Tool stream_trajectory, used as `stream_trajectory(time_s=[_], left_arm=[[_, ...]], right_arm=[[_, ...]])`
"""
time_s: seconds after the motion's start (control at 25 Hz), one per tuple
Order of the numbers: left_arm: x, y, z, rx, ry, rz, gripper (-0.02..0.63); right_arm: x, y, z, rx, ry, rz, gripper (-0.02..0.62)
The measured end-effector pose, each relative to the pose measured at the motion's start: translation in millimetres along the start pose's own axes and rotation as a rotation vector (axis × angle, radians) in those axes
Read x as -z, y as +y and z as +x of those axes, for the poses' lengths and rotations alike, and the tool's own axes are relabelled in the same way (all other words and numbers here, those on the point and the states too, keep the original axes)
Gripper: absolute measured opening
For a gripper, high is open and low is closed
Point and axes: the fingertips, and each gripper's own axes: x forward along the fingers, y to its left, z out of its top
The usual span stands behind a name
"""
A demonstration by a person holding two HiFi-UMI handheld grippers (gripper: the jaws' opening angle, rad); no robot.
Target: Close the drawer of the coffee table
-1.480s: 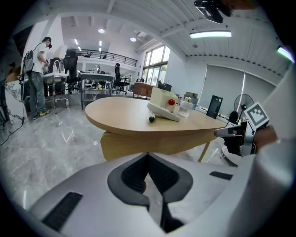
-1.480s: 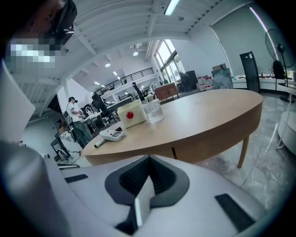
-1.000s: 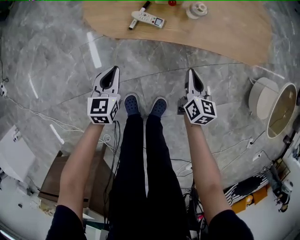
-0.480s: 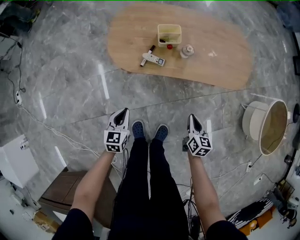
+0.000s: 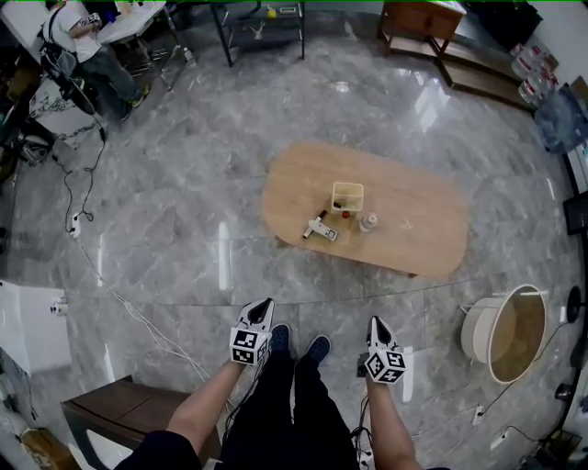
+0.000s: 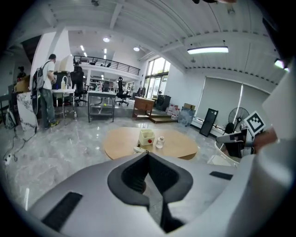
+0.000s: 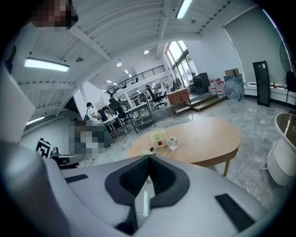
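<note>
The oval wooden coffee table [image 5: 423,220] stands on the grey marble floor, well ahead of my feet. On its top are a cream box [image 5: 347,196], a white remote [image 5: 323,231] and a small jar [image 5: 369,222]. No drawer shows in any view. My left gripper [image 5: 266,302] and right gripper [image 5: 374,322] hang side by side above my shoes, far short of the table, both shut with nothing between the jaws. In the left gripper view the table [image 6: 180,147] lies beyond the closed tips [image 6: 148,153]. The right gripper view shows it [image 7: 208,134] past that gripper's tips [image 7: 149,156].
A white round drum-like stand [image 5: 501,332] sits right of me. A dark wooden bench [image 5: 119,404] is at my lower left, and cables [image 5: 119,294] trail over the floor. A person [image 5: 78,37] stands at a desk far left; a metal rack [image 5: 262,23] and cabinet [image 5: 423,18] stand at the back.
The head view has pulled up and back, so the table now looks small and far. Both grippers stay shut and side by side over my feet.
</note>
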Motion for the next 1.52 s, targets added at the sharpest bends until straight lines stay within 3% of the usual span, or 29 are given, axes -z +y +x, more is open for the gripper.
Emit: stream_trajectory(time_s=[0.08, 0.2, 0.48, 0.68, 0.88, 1.08, 1.52], left_arm=[[-22, 1, -15, -0.003, -0.030, 0.042, 0.025], [-51, 5, -35, -0.013, -0.073, 0.038, 0.025], [-88, -1, -79, -0.023, -0.154, 0.023, 0.025], [-111, -21, -99, 0.003, -0.175, 0.085, 0.025], [-127, -19, -124, -0.034, -0.239, 0.018, 0.025], [-130, -15, -136, -0.032, -0.263, 0.057, 0.025], [-137, -3, -134, -0.057, -0.276, 0.026, 0.025]], right_arm=[[-17, 11, -10, -0.017, -0.014, -0.013, 0.026], [-39, 24, -30, -0.035, -0.041, -0.034, 0.026], [-72, 39, -66, -0.053, -0.096, -0.085, 0.026], [-97, 47, -99, -0.038, -0.140, -0.083, 0.026], [-113, 65, -115, -0.067, -0.163, -0.116, 0.026], [-111, 69, -116, -0.049, -0.190, -0.108, 0.026], [-121, 78, -105, -0.069, -0.202, -0.147, 0.026]])
